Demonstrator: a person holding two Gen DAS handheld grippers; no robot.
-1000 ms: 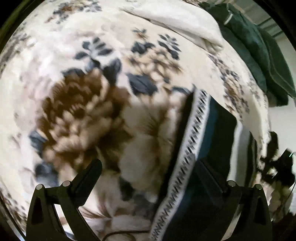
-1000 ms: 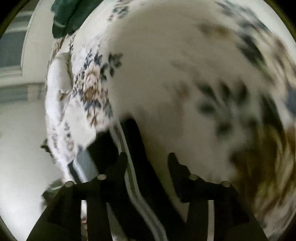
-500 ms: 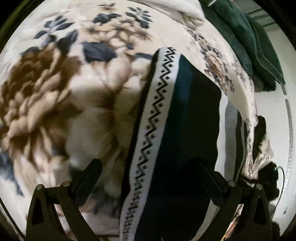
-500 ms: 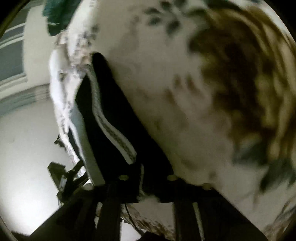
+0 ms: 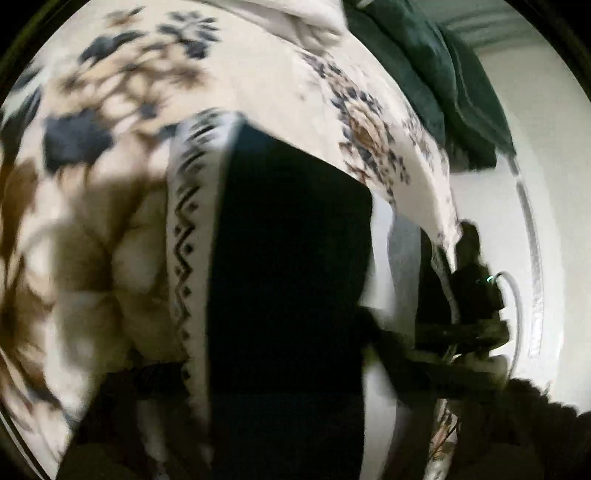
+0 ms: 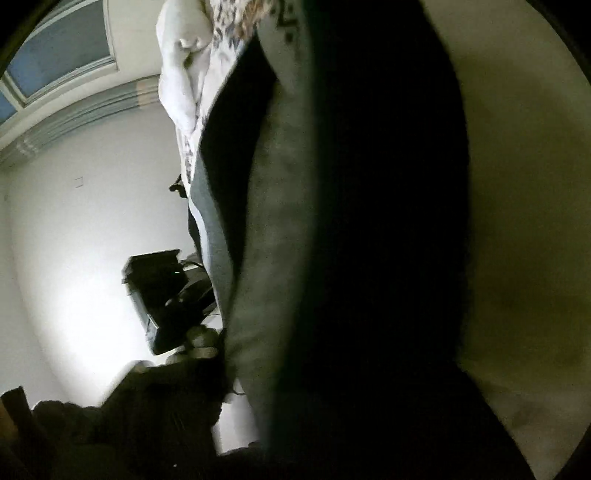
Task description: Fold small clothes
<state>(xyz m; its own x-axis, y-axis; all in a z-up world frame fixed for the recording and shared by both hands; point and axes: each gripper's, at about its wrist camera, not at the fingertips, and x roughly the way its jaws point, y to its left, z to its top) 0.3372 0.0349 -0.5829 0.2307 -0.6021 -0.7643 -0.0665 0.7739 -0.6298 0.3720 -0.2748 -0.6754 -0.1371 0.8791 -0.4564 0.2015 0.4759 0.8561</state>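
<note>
A floral blanket (image 5: 110,229) spreads wide beneath me. On it lies the dark folded garment (image 5: 288,280), its white zigzag band (image 5: 184,236) along the left edge. My left gripper (image 5: 258,373) is closing around its near end. My right gripper's jaws are closing too, hidden behind dark cloth; I cannot tell their grip.

Bed under cream floral blanket (image 5: 122,236); on it dark folded garment with zigzag-trimmed white band (image 5: 288,266), white cloth (image 5: 310,22), green fabric (image 5: 436,74) at far end
</note>
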